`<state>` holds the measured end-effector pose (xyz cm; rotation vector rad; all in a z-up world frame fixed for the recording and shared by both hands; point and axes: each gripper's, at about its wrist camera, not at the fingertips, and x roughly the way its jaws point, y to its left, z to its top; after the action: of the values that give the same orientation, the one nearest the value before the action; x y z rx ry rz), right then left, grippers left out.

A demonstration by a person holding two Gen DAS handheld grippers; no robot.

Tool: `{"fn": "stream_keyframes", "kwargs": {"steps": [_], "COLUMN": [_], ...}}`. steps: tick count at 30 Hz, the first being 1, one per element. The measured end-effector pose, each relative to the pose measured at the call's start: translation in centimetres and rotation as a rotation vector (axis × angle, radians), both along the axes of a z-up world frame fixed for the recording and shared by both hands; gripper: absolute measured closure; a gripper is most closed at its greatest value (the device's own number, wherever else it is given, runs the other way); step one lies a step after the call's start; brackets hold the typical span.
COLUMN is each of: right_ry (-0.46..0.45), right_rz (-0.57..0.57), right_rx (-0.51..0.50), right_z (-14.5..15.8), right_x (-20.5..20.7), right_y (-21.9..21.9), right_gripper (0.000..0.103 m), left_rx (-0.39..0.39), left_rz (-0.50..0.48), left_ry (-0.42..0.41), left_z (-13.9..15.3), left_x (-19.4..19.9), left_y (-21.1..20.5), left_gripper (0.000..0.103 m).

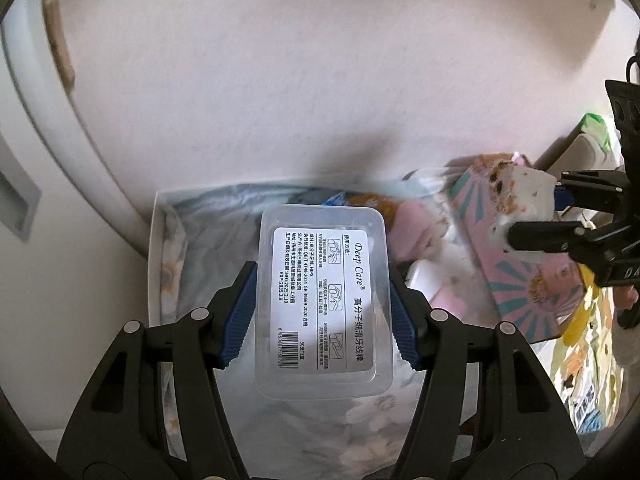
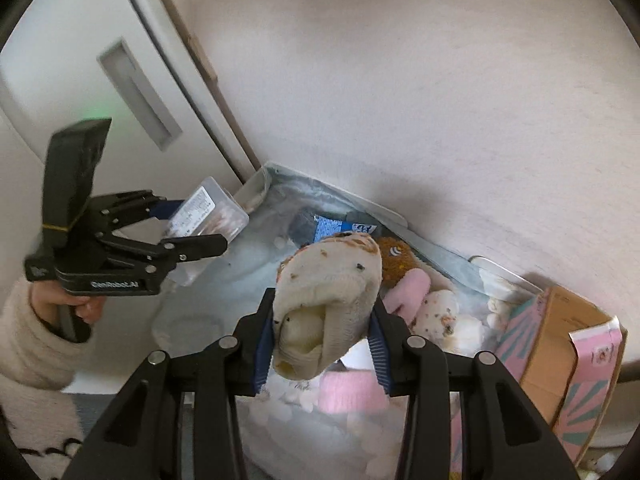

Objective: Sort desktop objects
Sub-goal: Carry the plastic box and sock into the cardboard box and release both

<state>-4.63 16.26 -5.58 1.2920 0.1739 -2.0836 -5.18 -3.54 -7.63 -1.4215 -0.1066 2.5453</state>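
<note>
A clear floss-pick box (image 1: 323, 300) is clamped between the left gripper (image 1: 323, 300) jaws; a rolled sock (image 2: 326, 312) is pinched by the right gripper (image 2: 320, 344). Both are judged mid-carry, with a lined bin (image 1: 154, 248) beyond the jaws. Placement and release of the 2 items are called for next.

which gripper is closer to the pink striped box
Right. The right gripper, shut on a sock, hangs just left of the pink striped box. The left gripper, shut on a floss box, is farther left, near the door.
</note>
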Motion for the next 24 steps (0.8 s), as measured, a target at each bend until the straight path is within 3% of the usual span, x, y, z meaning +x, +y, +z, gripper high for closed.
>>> {"fn": "stream_keyframes", "kwargs": {"steps": [5, 12, 24], "right_ry": [0.012, 0.055, 0.021], "right_rz": [-0.041, -0.108, -0.253], "right_rx": [-0.030, 0.035, 0.156], "right_z": [2.0, 2.3, -1.3], "right_x": [0.6, 1.4, 4.1], "right_y": [3.3, 7.6, 16.5], "right_gripper": [0.065, 0.065, 0.065], "left_rx": [0.018, 0.035, 0.061], "left_rz": [-0.031, -0.112, -0.285], "left_ry": [0.032, 0.053, 0.037], "left_z": [2.2, 3.6, 3.2], "left_x": [-0.5, -1.8, -4.9], "left_y": [2.8, 9.1, 23.7], "left_gripper": [0.046, 0.046, 0.046]}}
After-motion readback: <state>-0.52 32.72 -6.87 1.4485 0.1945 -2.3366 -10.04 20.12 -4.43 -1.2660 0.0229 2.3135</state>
